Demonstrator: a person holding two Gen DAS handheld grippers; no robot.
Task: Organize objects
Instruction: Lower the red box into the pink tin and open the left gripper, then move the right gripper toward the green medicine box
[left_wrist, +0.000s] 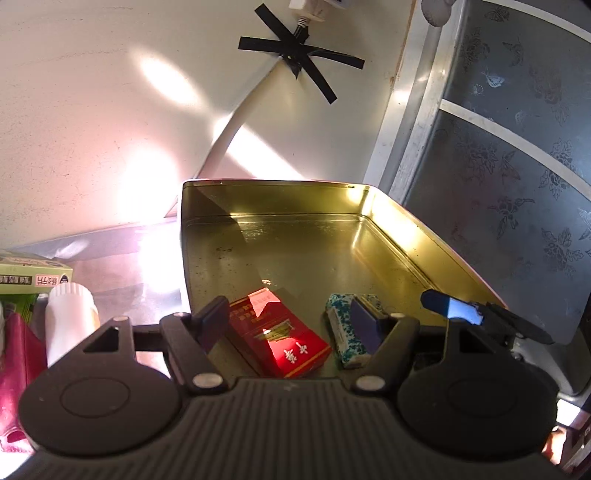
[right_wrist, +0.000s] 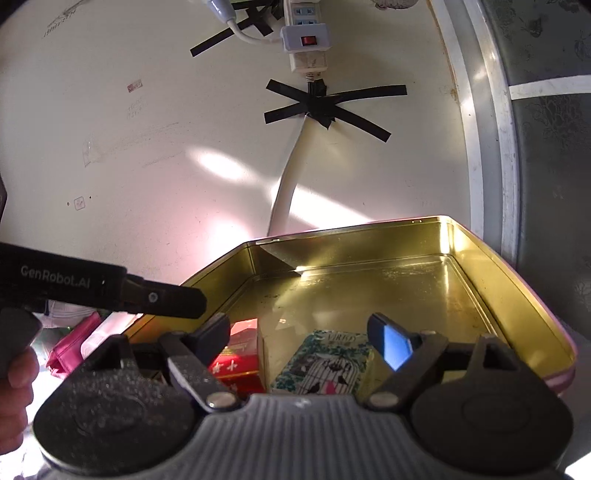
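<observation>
1. A cream-painted wall (left_wrist: 110, 110) stands behind everything, with patches of sunlight on it. A white power cable (left_wrist: 232, 136) runs down it, pinned under crossed strips of black tape (left_wrist: 299, 59). To the right is a grey frosted-glass panel (left_wrist: 509, 177) printed with flowers and butterflies in a pale metal frame.
2. The table (left_wrist: 110, 266) has a shiny grey, foil-like top, seen left of the tin.
3. A shallow rectangular gold-coloured metal tin (left_wrist: 391, 221) lies open on the table, its far wall close to the wall. Inside, at the near end, a red cigarette pack (left_wrist: 291, 339) and a teal-and-white patterned small box (left_wrist: 343, 332) lie side by side, slightly apart.
4. The left hand-held gripper (left_wrist: 291, 321) hovers over the tin's near end, jaws spread wide and holding nothing; the red pack lies below the gap.
5. The right hand-held gripper (right_wrist: 306, 336) is likewise wide open and empty, above the patterned box (right_wrist: 328, 365).
6. Left of the tin stand a white plastic bottle (left_wrist: 70, 317), a green printed carton (left_wrist: 33, 277) and a magenta pouch (left_wrist: 14, 369).
7. Only the right wrist view shows the white power strip with a red switch (right_wrist: 304, 44) and the birdcage drawing on the box.
</observation>
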